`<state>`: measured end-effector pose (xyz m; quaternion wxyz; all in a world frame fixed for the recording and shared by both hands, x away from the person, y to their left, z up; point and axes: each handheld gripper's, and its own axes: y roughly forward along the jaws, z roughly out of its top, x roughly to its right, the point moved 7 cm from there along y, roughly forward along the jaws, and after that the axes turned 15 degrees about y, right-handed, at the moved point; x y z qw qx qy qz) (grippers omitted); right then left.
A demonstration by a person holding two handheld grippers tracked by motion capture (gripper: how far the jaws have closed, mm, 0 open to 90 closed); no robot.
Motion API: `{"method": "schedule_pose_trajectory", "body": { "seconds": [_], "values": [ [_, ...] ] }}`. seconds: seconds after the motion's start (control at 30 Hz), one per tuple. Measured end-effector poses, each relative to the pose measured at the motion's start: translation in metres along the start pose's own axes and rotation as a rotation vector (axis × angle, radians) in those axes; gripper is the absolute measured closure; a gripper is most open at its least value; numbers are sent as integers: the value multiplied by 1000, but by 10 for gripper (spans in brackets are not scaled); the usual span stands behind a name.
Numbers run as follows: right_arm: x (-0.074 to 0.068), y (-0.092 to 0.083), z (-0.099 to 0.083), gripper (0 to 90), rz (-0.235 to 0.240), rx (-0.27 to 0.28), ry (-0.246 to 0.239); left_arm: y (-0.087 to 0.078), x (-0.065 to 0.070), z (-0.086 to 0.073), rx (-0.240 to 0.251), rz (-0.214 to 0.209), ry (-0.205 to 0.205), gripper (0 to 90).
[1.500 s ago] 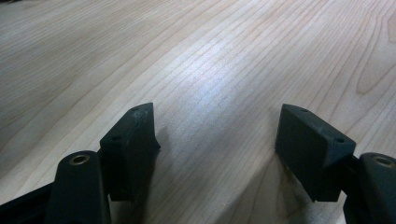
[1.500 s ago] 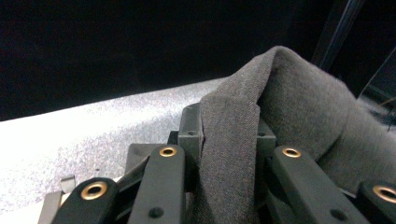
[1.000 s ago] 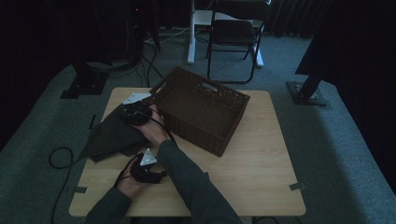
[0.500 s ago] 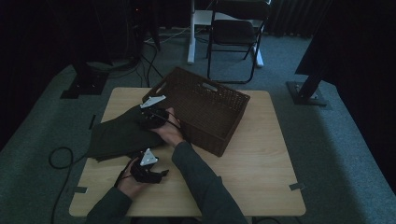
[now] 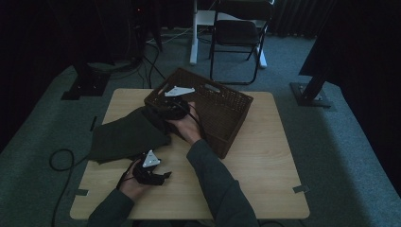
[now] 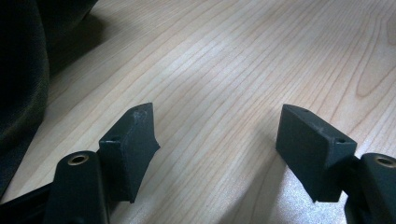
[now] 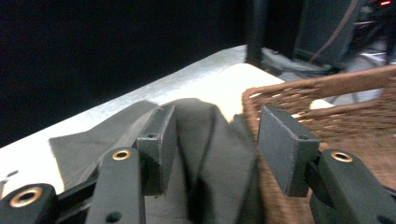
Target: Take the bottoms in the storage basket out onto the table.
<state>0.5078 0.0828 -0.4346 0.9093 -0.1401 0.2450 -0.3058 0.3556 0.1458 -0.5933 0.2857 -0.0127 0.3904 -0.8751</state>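
A dark cloth [image 5: 125, 135] lies on the left half of the wooden table [image 5: 265, 156], one end bunched up against the near-left corner of a brown wicker basket [image 5: 222, 94]. My right gripper [image 5: 163, 108] is at that corner. Its jaws have just been opening, and in the right gripper view [image 7: 212, 140] they stand apart with a fold of the cloth [image 7: 93, 135] loose between them, beside the basket's rim [image 7: 327, 107]. My left gripper [image 5: 163, 176] rests near the front edge, open [image 6: 217, 140] over bare wood, the cloth [image 6: 18, 84] to its left.
A folding chair [image 5: 239, 33] and stand bases [image 5: 312, 92] are on the carpet beyond the table. Bare wood lies to the right of the basket and along the front edge. A cable [image 5: 61, 161] trails off the table's left side.
My right hand moved from the middle of the cloth up and right to the basket's corner, dragging the cloth's end along, and its jaws parted. The left hand stayed put.
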Motion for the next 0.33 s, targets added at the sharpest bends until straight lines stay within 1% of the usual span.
{"method": "schedule_pose_trajectory", "body": {
  "seconds": [0.07,0.13,0.2,0.33],
  "values": [
    [5,-4,5,471,-30,12,7,0,0,0,0,0,0,289],
    [9,-6,8,473,-48,21,28,0,0,0,1,-1,0,289],
    [11,-8,10,489,-45,29,41,0,0,0,0,-1,0,288],
    [14,-9,10,501,-48,27,48,1,0,1,0,-1,1,288]
  ]
}}
